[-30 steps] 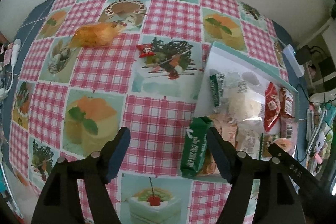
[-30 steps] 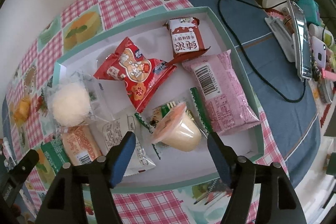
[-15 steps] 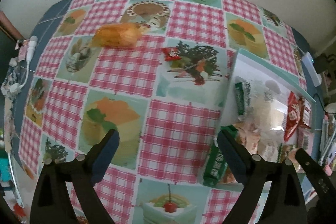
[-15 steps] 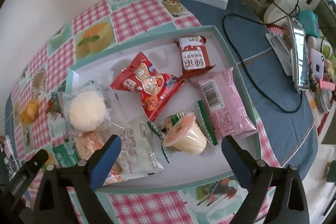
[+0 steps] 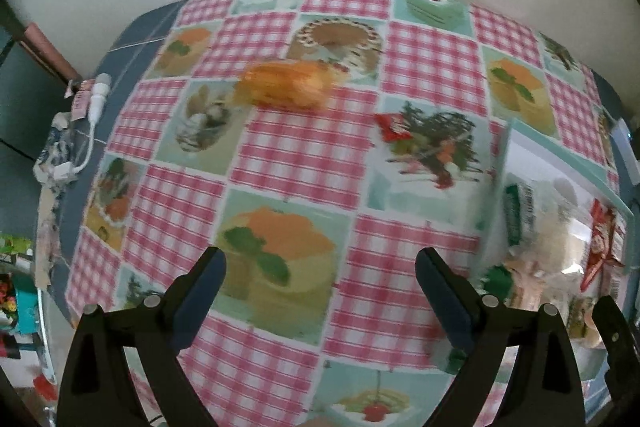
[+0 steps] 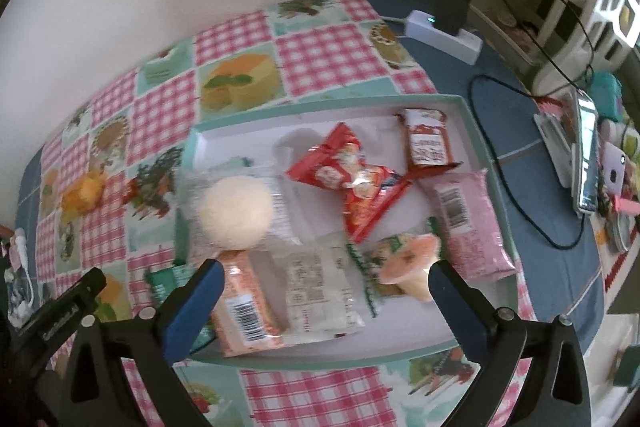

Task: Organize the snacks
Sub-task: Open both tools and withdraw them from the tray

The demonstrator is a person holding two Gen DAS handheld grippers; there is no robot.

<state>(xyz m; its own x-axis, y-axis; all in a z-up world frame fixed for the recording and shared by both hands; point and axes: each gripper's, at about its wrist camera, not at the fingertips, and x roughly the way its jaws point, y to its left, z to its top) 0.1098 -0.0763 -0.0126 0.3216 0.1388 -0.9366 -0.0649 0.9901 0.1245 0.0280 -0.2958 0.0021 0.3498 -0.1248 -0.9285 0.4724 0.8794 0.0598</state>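
A teal-rimmed white tray (image 6: 478, 131) holds several snacks: a red bag (image 6: 356, 183), a pink pack (image 6: 466, 223), a dark red pack (image 6: 426, 143), a white round bun (image 6: 236, 213), a jelly cup (image 6: 408, 269) and wrapped cakes (image 6: 244, 307). An orange wrapped bun (image 5: 286, 89) and a small red candy (image 5: 394, 127) lie on the checked cloth outside the tray. My left gripper (image 5: 320, 287) is open and empty above the cloth, left of the tray (image 5: 560, 151). My right gripper (image 6: 326, 291) is open and empty above the tray's near side.
A white power strip with a black plug (image 6: 444, 31) and black cables (image 6: 500, 155) lie right of the tray. Phones and clutter (image 6: 588, 155) sit at the far right. A white cable (image 5: 94, 115) lies at the table's left edge. A wall stands behind the table.
Both grippers have opened wider and pulled back and up. The left view has swung left, away from the tray. The snacks have not moved.
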